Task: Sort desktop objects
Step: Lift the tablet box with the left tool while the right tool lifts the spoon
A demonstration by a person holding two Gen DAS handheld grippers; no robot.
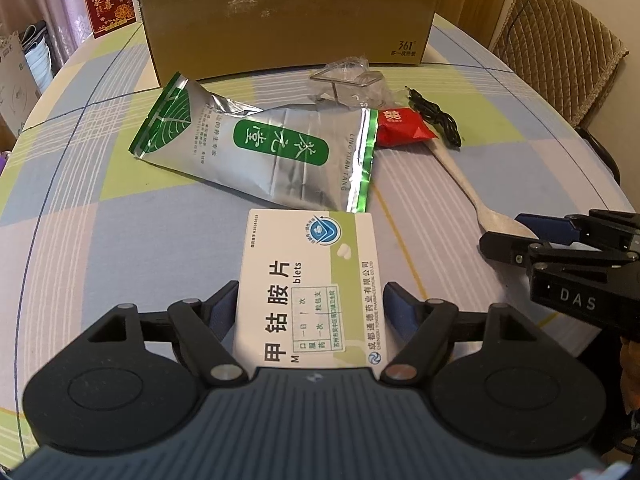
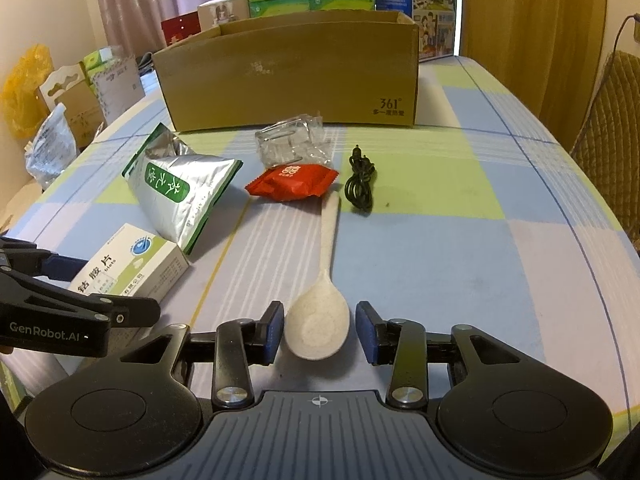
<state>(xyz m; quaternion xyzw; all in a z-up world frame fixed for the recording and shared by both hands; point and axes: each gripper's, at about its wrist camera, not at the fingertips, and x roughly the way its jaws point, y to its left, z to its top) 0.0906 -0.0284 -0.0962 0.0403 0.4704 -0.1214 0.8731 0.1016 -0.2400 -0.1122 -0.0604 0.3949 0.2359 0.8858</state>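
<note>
Your left gripper (image 1: 310,300) and right gripper (image 2: 320,330) are released. Grip the light, stiff medicine box (image 1: 308,280) across its sides and the rigid spoon (image 2: 320,320) at its bowl, both lying before the cardboard box (image 2: 288,76).

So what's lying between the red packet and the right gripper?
The pale spoon. In the right wrist view its handle starts at the red packet and its bowl ends between the fingers of the open right gripper.

Near end of medicine box (image 1: 308,280) hidden behind the left tool's (image 1: 312,300) body.
</note>
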